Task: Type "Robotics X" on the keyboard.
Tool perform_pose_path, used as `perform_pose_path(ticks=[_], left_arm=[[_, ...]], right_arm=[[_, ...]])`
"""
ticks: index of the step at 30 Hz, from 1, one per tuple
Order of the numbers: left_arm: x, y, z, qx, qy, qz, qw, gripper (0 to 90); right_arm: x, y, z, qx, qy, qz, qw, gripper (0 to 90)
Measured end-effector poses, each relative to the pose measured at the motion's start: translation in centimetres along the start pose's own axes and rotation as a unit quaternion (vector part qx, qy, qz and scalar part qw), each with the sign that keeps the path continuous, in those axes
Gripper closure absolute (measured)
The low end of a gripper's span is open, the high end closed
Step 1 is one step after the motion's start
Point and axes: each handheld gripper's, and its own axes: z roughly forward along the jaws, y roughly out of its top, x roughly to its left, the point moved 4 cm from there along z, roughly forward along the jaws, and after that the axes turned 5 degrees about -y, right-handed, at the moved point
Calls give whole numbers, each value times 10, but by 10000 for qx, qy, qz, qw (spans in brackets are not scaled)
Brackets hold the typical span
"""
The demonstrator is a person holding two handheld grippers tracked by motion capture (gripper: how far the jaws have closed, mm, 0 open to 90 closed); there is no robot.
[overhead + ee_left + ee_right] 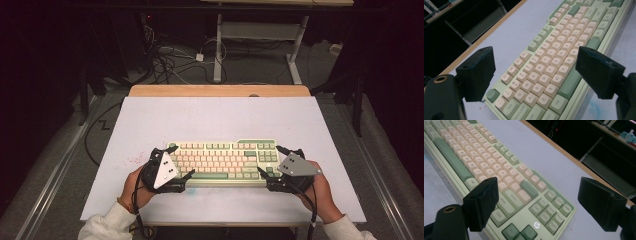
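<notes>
One pale green keyboard with cream and green plastic keycaps [222,162] lies flat on the white counter [210,117], near its front edge. Two hand-held grippers flank it: the left hand-held gripper [172,162] at its left end, the right hand-held gripper [270,162] at its right end. Each has its black jaws spread wide, straddling the keyboard's end from far edge to near edge without pinching it.
</notes>
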Motion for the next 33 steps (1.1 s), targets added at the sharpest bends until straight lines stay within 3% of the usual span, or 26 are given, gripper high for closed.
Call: perform_pose_path(ticks=[13,33], left_arm=[[-1,-8,-7,-65,-45,-56,10000,159],[3,-26,-21,-101,78,-168,9998,159]], right_arm=[[-5,-6,-9,-45,-181,-31,9998,178],[-16,-19,-21,-63,-419,11,9991,173]])
